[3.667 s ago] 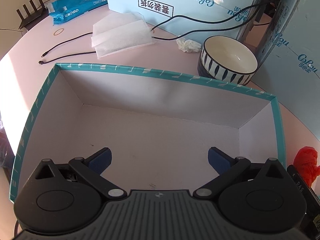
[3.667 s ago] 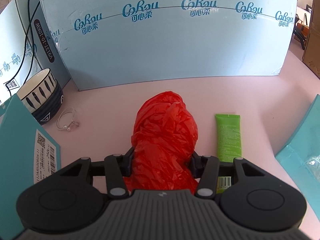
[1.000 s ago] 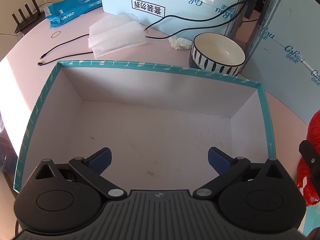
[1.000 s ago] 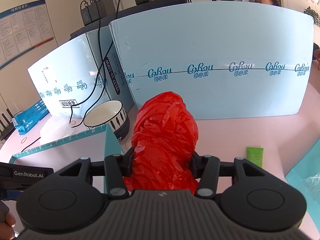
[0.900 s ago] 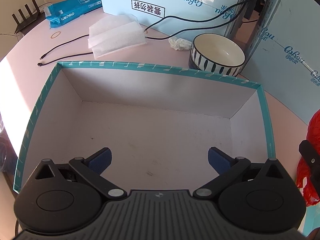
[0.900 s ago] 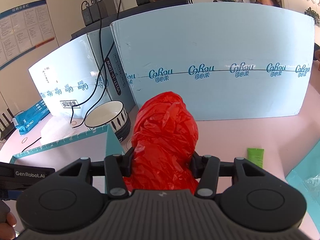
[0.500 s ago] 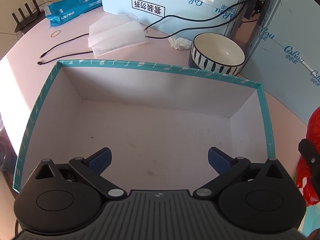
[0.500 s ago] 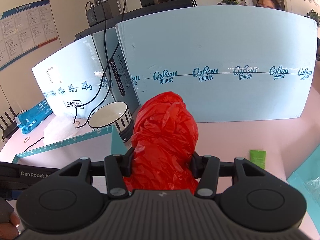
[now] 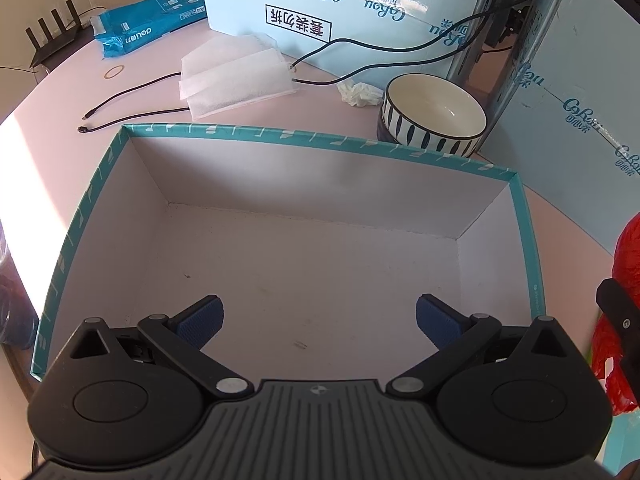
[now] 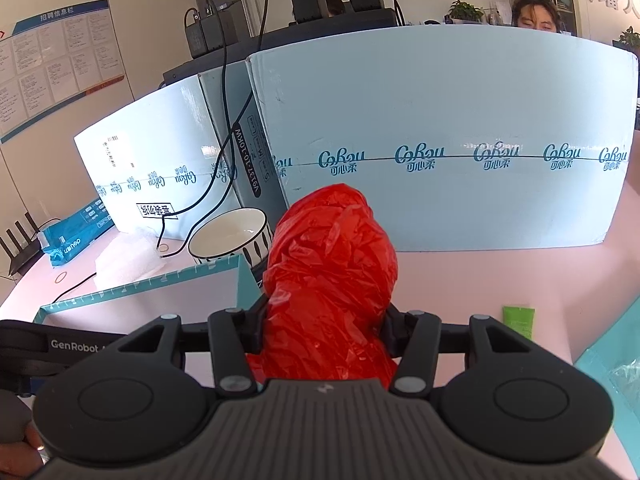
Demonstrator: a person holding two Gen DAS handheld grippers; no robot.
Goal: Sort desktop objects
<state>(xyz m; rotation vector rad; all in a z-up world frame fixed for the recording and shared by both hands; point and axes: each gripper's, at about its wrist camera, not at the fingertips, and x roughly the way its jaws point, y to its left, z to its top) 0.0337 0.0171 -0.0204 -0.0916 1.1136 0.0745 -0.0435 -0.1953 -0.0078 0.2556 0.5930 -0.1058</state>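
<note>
**Red bag in right gripper, beside the open box**

Surroundings. Pink table [image 9: 36, 152]. Teal-rimmed box [image 9: 320, 142], white inside, nothing seen in it but small specks. Beyond its far wall: striped bowl [image 9: 434, 114], crumpled tissue [image 9: 358, 94], 2 foam pouches [image 9: 236, 78], black cable [image 9: 132, 90], a rubber band [image 9: 114, 73], blue pack [image 9: 150, 20], router [image 9: 50, 38]. Pale blue cartons [image 10: 440, 140] wall the table's far side; the bowl stands just in front of the gap between 2 of them.

Obstructions. The box's right wall stands between the bag and the box interior. The bag itself hides the table directly ahead of the right gripper.

View differences. Only the left wrist view shows the box floor and the tissue. Only the right wrist view shows a green tube [image 10: 519, 320] lying on the table to the right, a teal sheet [image 10: 608, 356] at the right edge, and a person behind the cartons.

Tools.
- Left gripper [image 9: 318, 320]: jaws spread wide, nothing between them, over the box's near side.
- Right gripper [image 10: 323, 326]: clamped on the bag [image 10: 332, 272], which bulges up and forward past the fingers.

Position. The bag is off the table, just outside the box's right wall, at the right edge of the left wrist view.
</note>
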